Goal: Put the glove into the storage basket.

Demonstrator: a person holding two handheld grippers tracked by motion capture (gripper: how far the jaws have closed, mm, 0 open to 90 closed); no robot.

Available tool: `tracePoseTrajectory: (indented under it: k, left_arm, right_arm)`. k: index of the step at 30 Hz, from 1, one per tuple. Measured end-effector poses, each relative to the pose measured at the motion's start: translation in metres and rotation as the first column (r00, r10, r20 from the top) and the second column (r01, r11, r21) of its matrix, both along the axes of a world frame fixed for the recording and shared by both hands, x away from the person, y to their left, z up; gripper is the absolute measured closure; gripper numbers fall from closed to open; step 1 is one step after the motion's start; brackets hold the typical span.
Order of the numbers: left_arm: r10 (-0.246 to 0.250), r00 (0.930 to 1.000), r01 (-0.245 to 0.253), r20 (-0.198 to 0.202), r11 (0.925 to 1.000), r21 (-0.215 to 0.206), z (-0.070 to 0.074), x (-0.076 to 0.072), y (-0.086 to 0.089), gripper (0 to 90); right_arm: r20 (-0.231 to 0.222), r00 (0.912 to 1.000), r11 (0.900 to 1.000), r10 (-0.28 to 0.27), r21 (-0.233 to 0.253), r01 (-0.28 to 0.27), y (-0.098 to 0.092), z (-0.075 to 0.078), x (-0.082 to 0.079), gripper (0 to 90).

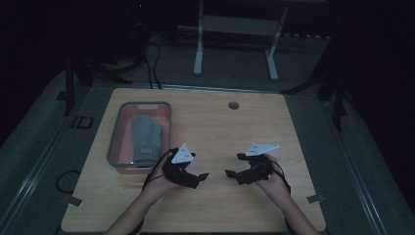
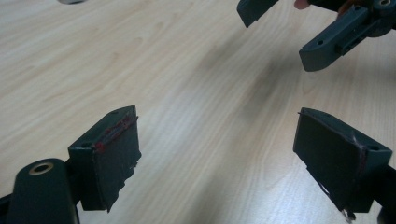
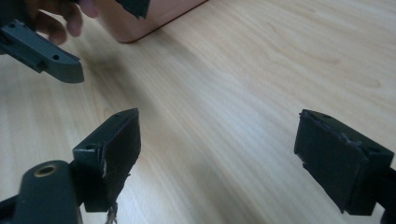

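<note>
Facing each other low over the bare wooden surface (image 1: 220, 205), the left gripper (image 1: 200, 177) and right gripper (image 1: 231, 174) gape empty, while the high view adds the grey glove (image 1: 146, 134) lying in its tray (image 1: 113, 142) beyond, before a dark room.

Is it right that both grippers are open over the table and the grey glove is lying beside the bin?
Not quite. Both the left gripper and the right gripper are open over the table, but the high view shows the grey glove lying inside the bin, not beside it.
</note>
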State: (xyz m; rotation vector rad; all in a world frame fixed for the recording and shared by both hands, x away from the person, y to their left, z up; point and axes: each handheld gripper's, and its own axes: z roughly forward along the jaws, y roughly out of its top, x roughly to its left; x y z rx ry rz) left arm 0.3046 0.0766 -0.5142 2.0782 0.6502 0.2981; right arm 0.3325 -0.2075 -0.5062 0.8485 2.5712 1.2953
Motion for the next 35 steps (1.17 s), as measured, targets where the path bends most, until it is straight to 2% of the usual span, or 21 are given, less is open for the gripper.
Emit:
tracePoseTrajectory:
  k: [4, 7, 12, 17, 19, 23, 26, 30, 35]
  left_arm:
    - [-0.02, 0.9998, 0.02, -0.002, 0.9998, 0.005, -0.01, -0.005, -0.009, 14.8]
    - [-0.034, 0.9994, 0.034, -0.006, 0.9992, 0.02, -0.017, -0.008, -0.014, 14.8]
    - [-0.05, 0.9988, 0.05, -0.002, 0.9983, 0.03, -0.024, -0.012, -0.02, 14.8]
    - [-0.081, 0.9967, 0.081, -0.003, 0.9945, 0.066, -0.03, -0.016, -0.026, 14.8]
    - [-0.091, 0.9958, 0.091, -0.008, 0.9944, 0.054, -0.032, -0.017, -0.028, 14.8]
    - [-0.092, 0.9958, 0.092, -0.005, 0.995, 0.038, -0.035, -0.018, -0.03, 14.8]
    - [-0.091, 0.9958, 0.091, -0.008, 0.9952, 0.036, -0.037, -0.018, -0.03, 14.8]
    - [-0.091, 0.9958, 0.091, -0.01, 0.9955, 0.027, -0.039, -0.019, -0.029, 14.8]
    - [-0.095, 0.9954, 0.095, -0.01, 0.9946, 0.042, -0.041, -0.02, -0.029, 14.8]
  right_arm:
    - [0.007, 1.0, 1.0, -0.001, 0.0, 0.001, -0.011, -0.01, -0.005, 14.5]
    - [0.004, 1.0, 1.0, 0.003, -0.025, -0.003, -0.019, -0.019, -0.008, 14.5]
    - [-0.001, 0.9999, 1.0, -0.013, -0.021, 0.013, -0.034, -0.032, -0.014, 14.5]
    - [0.008, 0.9999, 1.0, -0.01, -0.011, 0.011, -0.05, -0.04, -0.02, 14.5]
    - [0.014, 0.9998, 1.0, -0.015, 0.002, 0.015, -0.057, -0.043, -0.021, 14.5]
    - [0.037, 0.9989, 1.0, -0.028, -0.006, 0.028, -0.07, -0.047, -0.026, 14.4]
    - [0.048, 0.9975, 0.999, -0.052, 0.014, 0.052, -0.08, -0.049, -0.027, 14.4]
    - [0.05, 0.9964, 0.998, -0.069, 0.019, 0.068, -0.084, -0.05, -0.026, 14.4]
    - [0.055, 0.996, 0.997, -0.071, 0.021, 0.07, -0.085, -0.05, -0.026, 14.4]
